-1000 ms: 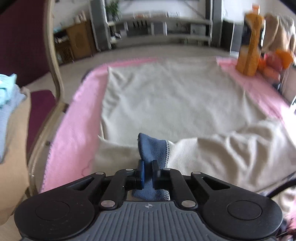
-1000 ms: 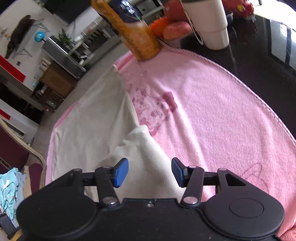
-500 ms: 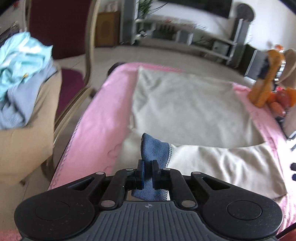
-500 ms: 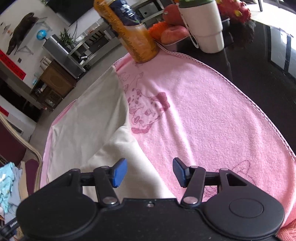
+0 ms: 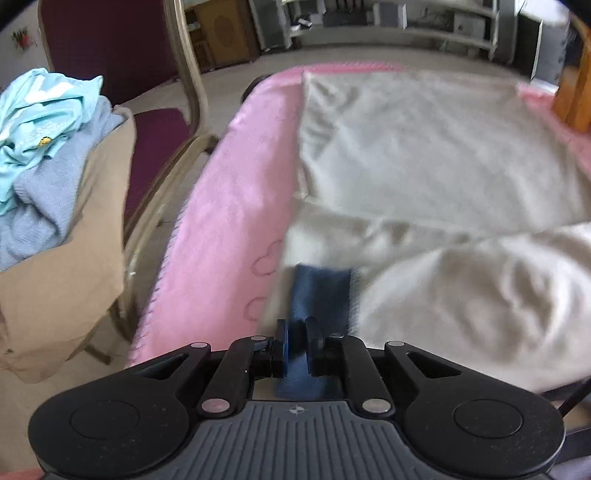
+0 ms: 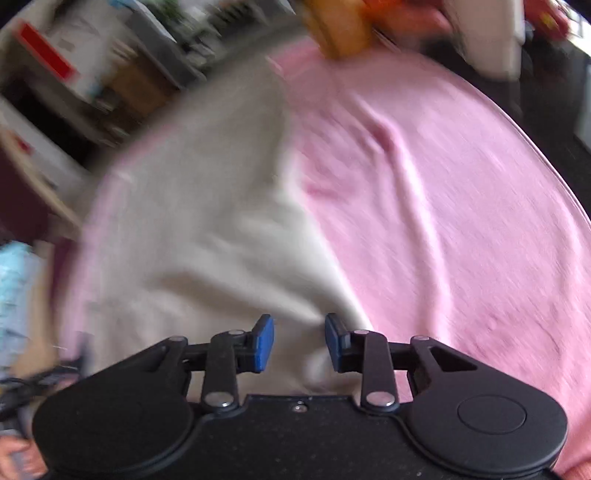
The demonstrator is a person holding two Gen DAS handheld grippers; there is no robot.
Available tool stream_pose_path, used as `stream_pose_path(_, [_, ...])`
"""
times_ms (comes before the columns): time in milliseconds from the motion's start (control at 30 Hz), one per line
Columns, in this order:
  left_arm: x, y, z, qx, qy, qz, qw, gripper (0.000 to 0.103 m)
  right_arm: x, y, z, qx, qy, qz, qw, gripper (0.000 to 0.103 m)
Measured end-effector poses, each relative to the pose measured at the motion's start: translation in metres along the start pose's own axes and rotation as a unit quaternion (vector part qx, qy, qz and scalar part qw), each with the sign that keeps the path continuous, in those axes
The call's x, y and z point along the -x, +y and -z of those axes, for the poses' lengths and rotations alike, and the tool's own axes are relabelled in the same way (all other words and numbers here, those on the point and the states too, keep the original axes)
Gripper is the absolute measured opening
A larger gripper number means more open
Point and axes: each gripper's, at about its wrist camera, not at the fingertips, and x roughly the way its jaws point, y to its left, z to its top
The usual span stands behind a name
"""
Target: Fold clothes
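A cream garment (image 5: 424, 147) lies spread on a pink towel (image 5: 236, 206), its near edge folded back in soft bumps. My left gripper (image 5: 295, 345) is shut on the garment's navy blue trim (image 5: 321, 295) at the near left corner. In the right wrist view the same cream garment (image 6: 207, 221) shows blurred on the pink towel (image 6: 443, 206). My right gripper (image 6: 300, 343) is open, jaws partly closed around a cream fold at the garment's near right edge.
A maroon chair (image 5: 122, 59) stands left of the table, with a tan cloth (image 5: 62, 258) and a pile of light blue clothes (image 5: 40, 122) on it. An orange bottle (image 6: 340, 29) and fruit stand at the far right. Shelving lines the back wall.
My left gripper has moved left and nearer with the blue trim, bunching the near edge. My right gripper's jaws have narrowed around the cream fold, and its view is motion-blurred.
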Motion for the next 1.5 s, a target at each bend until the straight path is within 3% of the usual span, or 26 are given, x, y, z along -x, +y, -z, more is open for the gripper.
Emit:
stream_pose_path(67, [0.002, 0.001, 0.001, -0.002, -0.001, -0.009, 1.0, 0.014, 0.006, -0.007, 0.0, -0.015, -0.007, 0.037, 0.999, 0.005])
stream_pose_path(167, [0.005, 0.004, 0.003, -0.004, -0.002, -0.025, 0.9997, 0.021, 0.015, -0.017, 0.003, -0.024, -0.027, 0.113, 0.993, 0.009])
stream_pose_path(200, [0.008, 0.006, 0.003, 0.005, -0.003, -0.034, 0.9994, 0.02, 0.019, -0.02, 0.004, -0.031, -0.034, 0.104, 0.993, 0.01])
stream_pose_path(233, [0.013, 0.011, 0.002, 0.018, -0.012, -0.022, 0.9995, 0.02, 0.024, -0.022, 0.004, -0.039, -0.041, 0.093, 0.994, 0.011])
stream_pose_path(400, [0.036, 0.032, -0.003, 0.083, -0.056, 0.042, 0.9941, 0.015, 0.049, -0.018, 0.001, -0.047, -0.106, 0.019, 0.993, 0.013])
stream_pose_path(467, [0.044, 0.038, -0.004, 0.104, -0.071, 0.067, 0.9898, 0.017, 0.047, -0.014, -0.005, -0.059, -0.108, -0.036, 0.992, 0.013])
stream_pose_path(600, [0.029, 0.012, -0.006, 0.063, -0.047, 0.1, 0.9918, 0.017, 0.02, 0.003, -0.02, -0.103, -0.061, -0.16, 0.98, 0.015])
stream_pose_path(700, [0.018, -0.007, -0.007, 0.033, -0.03, 0.125, 0.9911, 0.017, -0.014, 0.025, -0.023, -0.119, 0.006, -0.25, 0.961, 0.017])
stream_pose_path(900, [0.003, -0.016, -0.003, 0.017, -0.023, 0.112, 0.9933, 0.022, -0.03, 0.002, -0.027, -0.184, -0.038, -0.21, 0.959, 0.017])
stream_pose_path(933, [0.003, -0.014, -0.003, 0.021, -0.022, 0.112, 0.9932, 0.022, -0.033, -0.002, -0.028, -0.195, -0.046, -0.203, 0.958, 0.014])
stream_pose_path(967, [0.002, -0.012, -0.003, 0.025, -0.021, 0.112, 0.9932, 0.021, -0.035, -0.006, -0.029, -0.206, -0.054, -0.195, 0.957, 0.003])
stream_pose_path(1133, [0.0, -0.005, -0.004, 0.041, -0.016, 0.116, 0.9922, 0.018, -0.048, -0.025, -0.033, -0.26, -0.093, -0.156, 0.948, 0.002])
stream_pose_path(1167, [0.0, -0.005, -0.004, 0.04, -0.016, 0.117, 0.9922, 0.018, -0.051, -0.029, -0.034, -0.27, -0.101, -0.148, 0.946, 0.006])
stream_pose_path(1267, [0.002, -0.006, -0.003, 0.034, -0.016, 0.118, 0.9923, 0.018, -0.031, -0.047, -0.028, -0.295, -0.147, -0.086, 0.94, 0.01])
stream_pose_path(1333, [0.006, -0.004, 0.0, 0.037, -0.019, 0.121, 0.9918, 0.016, -0.022, -0.047, -0.022, -0.299, -0.145, -0.098, 0.938, 0.013])
stream_pose_path(1433, [0.021, 0.002, 0.006, 0.041, -0.035, 0.127, 0.9905, 0.015, -0.015, -0.035, -0.015, -0.271, -0.094, -0.168, 0.943, 0.018])
stream_pose_path(1500, [0.029, 0.005, 0.009, 0.039, -0.042, 0.129, 0.99, 0.016, -0.014, -0.024, -0.009, -0.238, -0.061, -0.189, 0.951, 0.021])
